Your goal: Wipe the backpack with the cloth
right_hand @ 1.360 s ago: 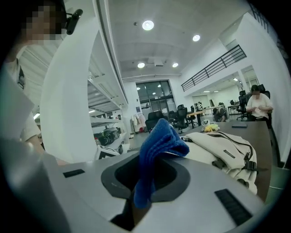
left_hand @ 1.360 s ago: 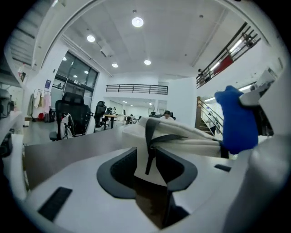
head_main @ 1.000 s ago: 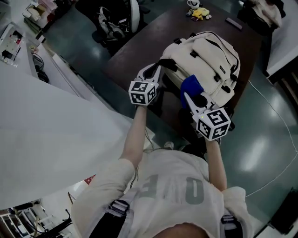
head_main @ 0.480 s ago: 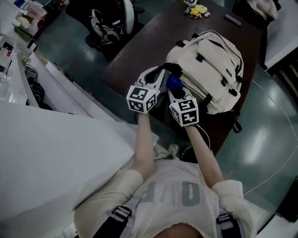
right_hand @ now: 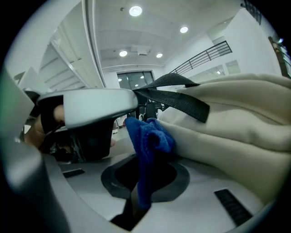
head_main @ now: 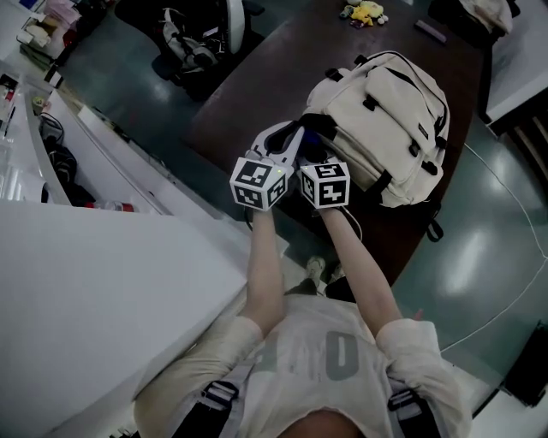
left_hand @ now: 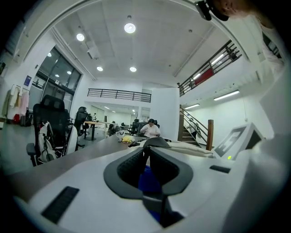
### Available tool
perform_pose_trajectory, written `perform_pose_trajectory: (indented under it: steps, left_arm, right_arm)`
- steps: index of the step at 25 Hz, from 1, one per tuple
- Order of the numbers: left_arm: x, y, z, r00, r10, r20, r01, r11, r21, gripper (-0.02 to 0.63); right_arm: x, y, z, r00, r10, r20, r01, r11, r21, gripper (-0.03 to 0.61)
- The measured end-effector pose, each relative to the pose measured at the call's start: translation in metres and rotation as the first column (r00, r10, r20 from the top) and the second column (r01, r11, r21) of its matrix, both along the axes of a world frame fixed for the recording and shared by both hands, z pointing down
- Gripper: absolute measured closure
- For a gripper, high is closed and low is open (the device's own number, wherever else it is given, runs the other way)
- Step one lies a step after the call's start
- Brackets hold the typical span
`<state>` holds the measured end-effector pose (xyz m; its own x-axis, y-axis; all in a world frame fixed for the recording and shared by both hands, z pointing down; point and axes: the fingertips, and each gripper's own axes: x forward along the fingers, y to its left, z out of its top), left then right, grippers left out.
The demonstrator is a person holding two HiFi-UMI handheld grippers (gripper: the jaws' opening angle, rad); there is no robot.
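Jaws of the right gripper (right_hand: 142, 182) are closed on the blue cloth (right_hand: 148, 136), whose bunched top touches the cream backpack (right_hand: 236, 132). Just beside it, the left gripper (left_hand: 146, 157) is clamped on the bag's black strap (right_hand: 182, 102). The backpack lies on a dark table (head_main: 257, 77), near its edge.

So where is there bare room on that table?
The table is bare left of the backpack, out to its edge, and in a strip between backpack and yellow toy at the far end. It is crowded at the backpack's near corner: left gripper shut on a strap, right gripper shut on the blue cloth.
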<state>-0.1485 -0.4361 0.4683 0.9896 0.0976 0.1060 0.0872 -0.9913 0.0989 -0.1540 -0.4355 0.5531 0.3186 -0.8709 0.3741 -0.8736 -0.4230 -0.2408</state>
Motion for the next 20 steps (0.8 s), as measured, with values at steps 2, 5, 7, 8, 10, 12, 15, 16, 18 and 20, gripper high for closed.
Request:
perform_pose_trajectory:
  steps: [2, 5, 7, 8, 10, 12, 15, 16, 18, 20]
  left_arm:
    - [0.000, 0.000, 0.001, 1.000, -0.004, -0.006, 0.004, 1.000, -0.021, 0.571]
    - [0.000, 0.000, 0.003, 1.000, -0.004, -0.014, 0.003, 0.999, -0.046, 0.571]
    - [0.000, 0.000, 0.004, 1.000, -0.006, -0.019, 0.005, 0.999, -0.051, 0.571]
    - [-0.001, 0.000, 0.004, 1.000, -0.010, -0.022, 0.009, 0.998, -0.055, 0.571]
    - [-0.003, -0.001, 0.002, 0.999, -0.024, -0.030, 0.022, 0.998, -0.061, 0.571]
    - [-0.004, 0.001, -0.001, 0.998, -0.049, -0.041, 0.046, 0.996, -0.079, 0.571]
    - [-0.011, 0.009, 0.000, 0.994, -0.097, -0.046, 0.091, 0.989, -0.117, 0.571]
    - [-0.014, 0.010, 0.001, 0.993, -0.110, -0.040, 0.104, 0.988, -0.118, 0.571]
    - [-0.022, 0.013, 0.004, 0.991, -0.132, -0.031, 0.128, 0.985, -0.117, 0.571]
    - [-0.028, 0.016, 0.004, 0.987, -0.155, -0.030, 0.150, 0.981, -0.126, 0.572]
  right_arm:
    - [0.002, 0.008, -0.001, 1.000, 0.024, -0.018, -0.024, 1.000, -0.014, 0.537]
    - [0.004, 0.027, 0.000, 0.997, 0.052, -0.055, -0.054, 0.998, -0.038, 0.537]
    - [0.004, 0.041, 0.003, 0.995, 0.075, -0.060, -0.078, 0.996, -0.052, 0.537]
    - [0.004, 0.049, 0.005, 0.994, 0.086, -0.062, -0.090, 0.994, -0.060, 0.537]
    - [0.003, 0.063, 0.008, 0.991, 0.112, -0.073, -0.118, 0.990, -0.076, 0.537]
    - [0.004, 0.078, 0.010, 0.987, 0.138, -0.078, -0.145, 0.986, -0.083, 0.537]
    - [0.004, 0.103, 0.010, 0.982, 0.164, -0.091, -0.172, 0.980, -0.097, 0.537]
    - [0.003, 0.112, 0.009, 0.981, 0.171, -0.096, -0.181, 0.978, -0.099, 0.537]
    - [0.002, 0.128, 0.010, 0.978, 0.185, -0.096, -0.194, 0.976, -0.101, 0.537]
    - [0.001, 0.143, 0.011, 0.977, 0.187, -0.102, -0.197, 0.975, -0.104, 0.537]
